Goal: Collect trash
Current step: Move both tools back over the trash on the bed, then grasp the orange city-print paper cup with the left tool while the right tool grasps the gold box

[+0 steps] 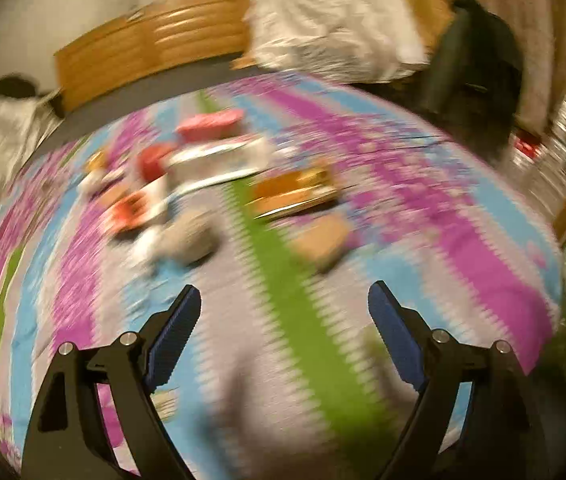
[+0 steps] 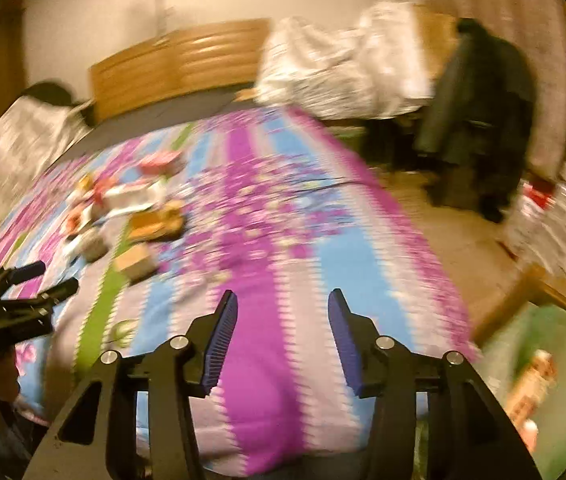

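right gripper hangs empty, jaws apart, above the striped bedspread; scattered trash lies further up.

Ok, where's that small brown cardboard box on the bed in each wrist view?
Left wrist: brown box right of centre, just right of the green stripe.
Right wrist: brown box left of centre, right of the same stripe.
Shared landmark: wooden headboard.

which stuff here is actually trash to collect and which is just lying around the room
For the job:
- pile of wrappers and boxes on the bed
- green bin, some trash in it

Just lying about:
- white bedding
- dark coat
- wooden headboard
- striped bedspread
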Action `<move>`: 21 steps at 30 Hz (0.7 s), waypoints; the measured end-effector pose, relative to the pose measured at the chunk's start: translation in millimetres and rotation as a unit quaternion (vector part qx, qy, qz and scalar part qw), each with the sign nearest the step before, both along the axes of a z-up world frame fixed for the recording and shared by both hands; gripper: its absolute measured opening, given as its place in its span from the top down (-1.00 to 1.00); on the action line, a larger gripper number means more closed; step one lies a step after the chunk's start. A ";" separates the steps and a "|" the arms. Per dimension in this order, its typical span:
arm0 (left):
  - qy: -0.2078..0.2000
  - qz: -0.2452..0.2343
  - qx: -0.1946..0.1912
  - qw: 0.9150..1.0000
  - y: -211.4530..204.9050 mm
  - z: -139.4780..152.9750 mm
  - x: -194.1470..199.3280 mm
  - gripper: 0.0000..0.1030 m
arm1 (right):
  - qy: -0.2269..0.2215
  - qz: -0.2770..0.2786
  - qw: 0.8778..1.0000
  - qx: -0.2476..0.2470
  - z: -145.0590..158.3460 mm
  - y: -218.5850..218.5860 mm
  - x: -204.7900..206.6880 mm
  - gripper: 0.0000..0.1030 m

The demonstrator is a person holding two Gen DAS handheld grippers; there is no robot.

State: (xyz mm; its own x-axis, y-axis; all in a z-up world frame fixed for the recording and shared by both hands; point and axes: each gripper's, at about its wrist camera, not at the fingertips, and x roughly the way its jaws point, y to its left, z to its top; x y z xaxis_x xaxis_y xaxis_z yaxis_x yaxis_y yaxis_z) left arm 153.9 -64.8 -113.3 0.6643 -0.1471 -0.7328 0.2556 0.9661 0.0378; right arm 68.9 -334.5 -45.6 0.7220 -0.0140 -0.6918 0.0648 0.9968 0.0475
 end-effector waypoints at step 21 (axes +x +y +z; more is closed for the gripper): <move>-0.028 -0.170 0.147 0.974 146.6 -15.0 137.4 -0.60 | 0.094 0.109 0.983 0.117 -75.3 87.7 223.7 -0.64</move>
